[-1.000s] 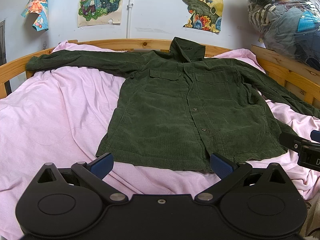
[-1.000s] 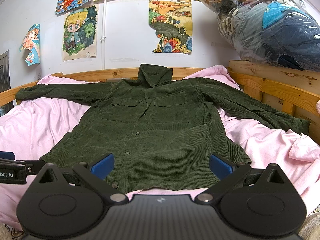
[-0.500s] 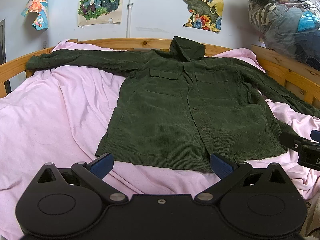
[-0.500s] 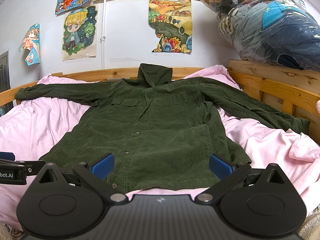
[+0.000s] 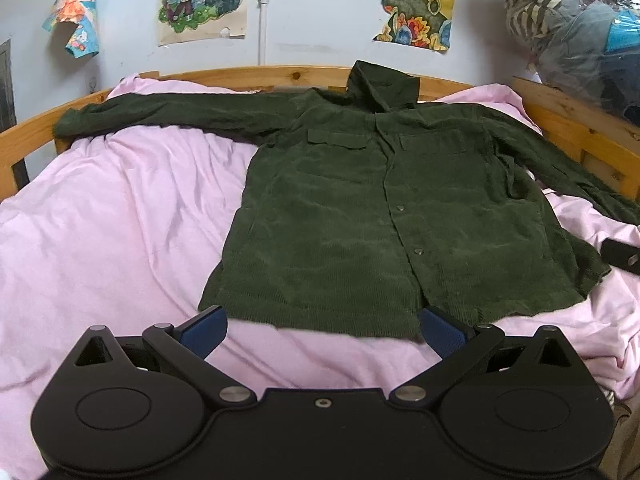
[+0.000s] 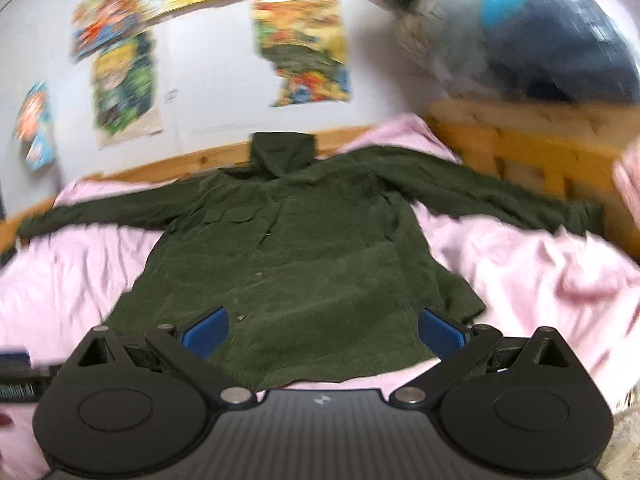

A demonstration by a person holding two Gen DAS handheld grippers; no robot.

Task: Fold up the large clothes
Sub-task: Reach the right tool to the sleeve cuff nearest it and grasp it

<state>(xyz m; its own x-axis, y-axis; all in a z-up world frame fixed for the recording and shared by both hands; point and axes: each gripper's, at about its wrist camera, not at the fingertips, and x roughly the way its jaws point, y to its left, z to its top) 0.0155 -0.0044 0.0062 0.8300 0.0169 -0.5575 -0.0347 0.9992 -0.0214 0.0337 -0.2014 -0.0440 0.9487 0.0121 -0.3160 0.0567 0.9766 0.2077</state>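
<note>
Both sets of jaws are standing wide apart with nothing between them. Left gripper (image 5: 323, 330) is hovering at the near edge of the bed, its blue fingertips (image 5: 204, 328) framing the near hem of the dark green corduroy jacket (image 5: 384, 220) without touching it. Right gripper (image 6: 323, 330) is pointing over the same hem from a spot further right, and its view is smearing with blur, so fine detail there is hard to read.

That jacket is lying front side up and spread flat on the pink sheet (image 5: 112, 232), buttoned down the middle, with two chest pocket flaps showing. Its hood is resting at the far end against the wooden bed frame (image 5: 248, 76). One sleeve is stretching out to the far left along the frame, and the other is running off to the right toward the side rail.

On the far wall, cartoon posters (image 5: 202, 0) are hanging above the bed. At the upper right, a clear plastic bag of clothes (image 5: 568, 32) is sitting on top of the rail. A black part of the right gripper is showing at the right edge of the left view.
</note>
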